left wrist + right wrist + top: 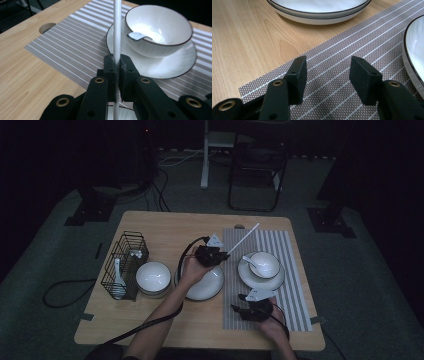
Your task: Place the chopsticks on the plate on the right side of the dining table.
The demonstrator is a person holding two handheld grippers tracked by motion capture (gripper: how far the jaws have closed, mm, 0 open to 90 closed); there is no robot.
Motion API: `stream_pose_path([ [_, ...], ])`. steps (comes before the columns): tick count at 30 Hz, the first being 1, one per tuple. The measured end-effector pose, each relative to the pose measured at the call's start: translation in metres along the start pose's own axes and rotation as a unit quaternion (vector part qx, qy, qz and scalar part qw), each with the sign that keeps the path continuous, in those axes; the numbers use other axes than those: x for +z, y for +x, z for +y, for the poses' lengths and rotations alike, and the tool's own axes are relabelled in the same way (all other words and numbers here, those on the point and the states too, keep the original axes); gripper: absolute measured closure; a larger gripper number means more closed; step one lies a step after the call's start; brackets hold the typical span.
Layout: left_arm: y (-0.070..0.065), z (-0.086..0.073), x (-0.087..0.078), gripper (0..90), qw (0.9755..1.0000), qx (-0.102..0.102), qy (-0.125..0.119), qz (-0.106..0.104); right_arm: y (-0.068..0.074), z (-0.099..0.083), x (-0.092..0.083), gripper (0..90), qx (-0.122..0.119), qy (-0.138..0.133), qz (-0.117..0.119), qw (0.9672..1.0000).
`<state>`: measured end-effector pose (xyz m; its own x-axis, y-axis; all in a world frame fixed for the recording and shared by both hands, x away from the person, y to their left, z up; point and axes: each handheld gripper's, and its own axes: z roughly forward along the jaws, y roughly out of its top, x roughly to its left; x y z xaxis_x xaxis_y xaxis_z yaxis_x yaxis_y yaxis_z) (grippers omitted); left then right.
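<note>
Black pads of left tool (116, 63) clenched on thin white plastic stick (117, 30), gripped low on its length, long end standing up past white dark-rimmed ceramic bowl (160, 27). From high view, held above edge of grey-and-white striped woven mat (295, 295), tip slanting up toward far side of pale wooden desk (165, 227). Probably a single chopstick, though hard to be sure in this dim light.

Round, narrow shaft between flat pads: likely to pivot or slide out if swung or tilted fast. Long free end close to bowl on its white saucer (175, 67): could knock the rim on a careless sweep, or flick white ceramic spoon (137, 36) lying inside. Might roll across the mat if set down at a slant.

Right tool (328, 75) released, nothing between its pads, hovering low over near corner of mat. Ready to steady, yet also in the path of anything brought toward the near edge. Under left hand: wide white shallow plate (207, 285). Farther left: second white bowl (153, 277) and black wire basket (125, 265), well apart.
</note>
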<state>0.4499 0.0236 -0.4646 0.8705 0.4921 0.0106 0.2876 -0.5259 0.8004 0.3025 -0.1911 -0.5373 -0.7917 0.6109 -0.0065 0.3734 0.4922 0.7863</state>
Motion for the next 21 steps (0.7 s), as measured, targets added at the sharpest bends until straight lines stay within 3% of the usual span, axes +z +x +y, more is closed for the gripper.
stream_pose_path([
  [21,0.002,-0.01,0.032,85.9,0.9995,-0.013,0.03,-0.005,0.002,-0.005,0.003,47.4,0.005,-0.001,-0.002,1.0],
])
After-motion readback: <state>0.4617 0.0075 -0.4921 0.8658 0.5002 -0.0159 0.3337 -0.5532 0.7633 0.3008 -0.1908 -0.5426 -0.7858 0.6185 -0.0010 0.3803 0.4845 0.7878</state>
